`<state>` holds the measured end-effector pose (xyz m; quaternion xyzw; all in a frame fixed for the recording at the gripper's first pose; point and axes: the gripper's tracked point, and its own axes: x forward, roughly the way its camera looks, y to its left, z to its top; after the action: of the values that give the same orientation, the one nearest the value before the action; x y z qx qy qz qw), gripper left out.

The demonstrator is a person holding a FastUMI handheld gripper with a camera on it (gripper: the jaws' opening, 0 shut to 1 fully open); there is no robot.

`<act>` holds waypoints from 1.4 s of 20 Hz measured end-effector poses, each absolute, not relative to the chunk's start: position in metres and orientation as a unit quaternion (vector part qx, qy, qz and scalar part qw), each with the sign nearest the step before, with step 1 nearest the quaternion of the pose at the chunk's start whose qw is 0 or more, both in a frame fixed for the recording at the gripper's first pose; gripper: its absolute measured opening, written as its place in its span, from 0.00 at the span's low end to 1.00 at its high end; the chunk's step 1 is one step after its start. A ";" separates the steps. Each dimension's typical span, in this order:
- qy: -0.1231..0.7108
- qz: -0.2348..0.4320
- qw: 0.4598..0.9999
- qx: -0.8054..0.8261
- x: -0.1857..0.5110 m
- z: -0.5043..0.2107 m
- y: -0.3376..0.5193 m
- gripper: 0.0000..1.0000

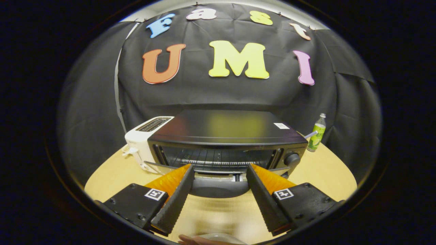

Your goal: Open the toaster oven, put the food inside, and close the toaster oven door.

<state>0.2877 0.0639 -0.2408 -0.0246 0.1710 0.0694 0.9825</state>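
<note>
1. The hand-held gripper (220,170) is hovering with its fingers spread wide, holding nothing.
2. The toaster oven (227,143) is sitting just ahead of the fingers on the bench (323,170), its door (219,185) hanging open between the fingertips.
3. A white toaster (141,139) is standing ahead-left, touching the oven.
4. A green bottle (316,133) is standing ahead-right, beyond the oven.
</note>
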 end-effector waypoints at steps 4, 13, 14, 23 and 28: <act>0.165 0.061 0.984 -0.041 0.252 -0.271 0.059 1.00; 0.254 0.059 0.965 -0.016 0.218 -0.358 0.048 0.99; 0.249 0.060 0.966 -0.024 0.220 -0.359 0.048 0.98; 0.234 0.068 0.970 0.016 0.176 -0.346 0.024 0.99; 0.231 0.059 0.971 0.019 0.129 -0.345 0.025 0.99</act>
<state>0.1285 0.0252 -0.3448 0.0186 0.2315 0.0590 0.9709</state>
